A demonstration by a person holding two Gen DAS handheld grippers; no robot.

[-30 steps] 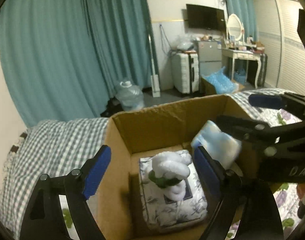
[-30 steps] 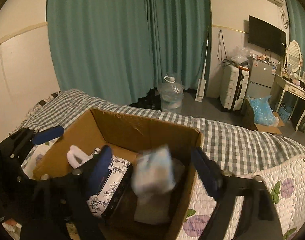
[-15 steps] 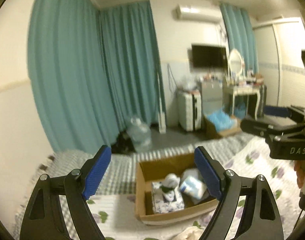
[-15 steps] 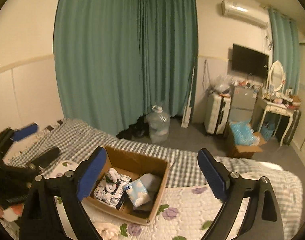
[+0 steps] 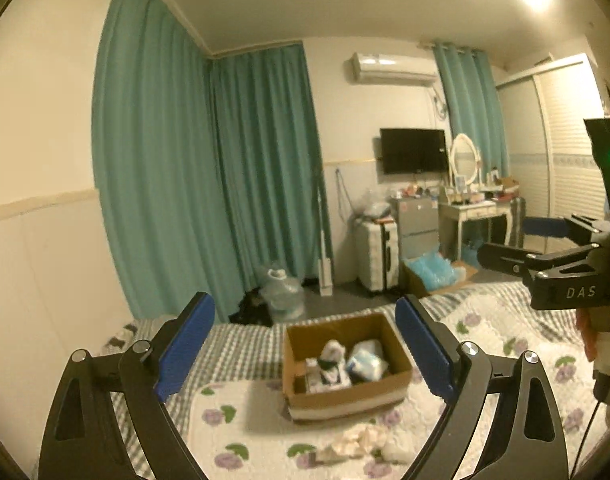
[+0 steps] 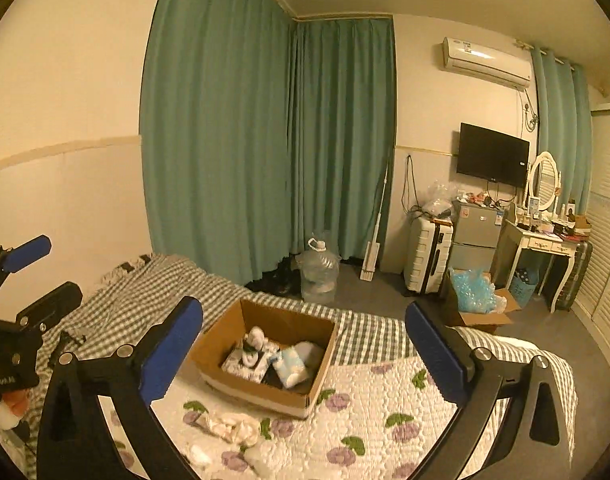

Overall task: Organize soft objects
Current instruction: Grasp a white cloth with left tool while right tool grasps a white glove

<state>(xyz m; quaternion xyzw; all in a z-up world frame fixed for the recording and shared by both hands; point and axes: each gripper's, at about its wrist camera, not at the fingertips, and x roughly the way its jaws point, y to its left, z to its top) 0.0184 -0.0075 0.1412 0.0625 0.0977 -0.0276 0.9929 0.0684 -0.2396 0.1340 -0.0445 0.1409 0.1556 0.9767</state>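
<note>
A brown cardboard box (image 5: 369, 394) (image 6: 221, 340) sits on the flowered bedspread. Inside it lie a floral-print pack with a white plush toy (image 5: 332, 354) (image 6: 256, 338) on top, and a light blue soft pack (image 5: 365, 362) (image 6: 291, 364). Crumpled pale soft items (image 5: 359, 440) (image 6: 231, 426) lie on the bed in front of the box. My left gripper (image 5: 305, 354) is open and empty, high above and back from the box. My right gripper (image 6: 305, 354) is open and empty too, also well away from the box. Each gripper shows at the edge of the other's view.
A grey checked blanket (image 6: 145, 292) covers the bed's far side. Beyond the bed stand a water jug (image 6: 317, 274), a white suitcase (image 6: 427, 258), a small fridge (image 6: 475, 236), a dressing table (image 6: 545, 244) and a box of blue bags (image 6: 475, 292). Teal curtains hang behind.
Both grippers have pulled up and far back from the box. The light blue pack left the right gripper's jaws and now lies in the box.
</note>
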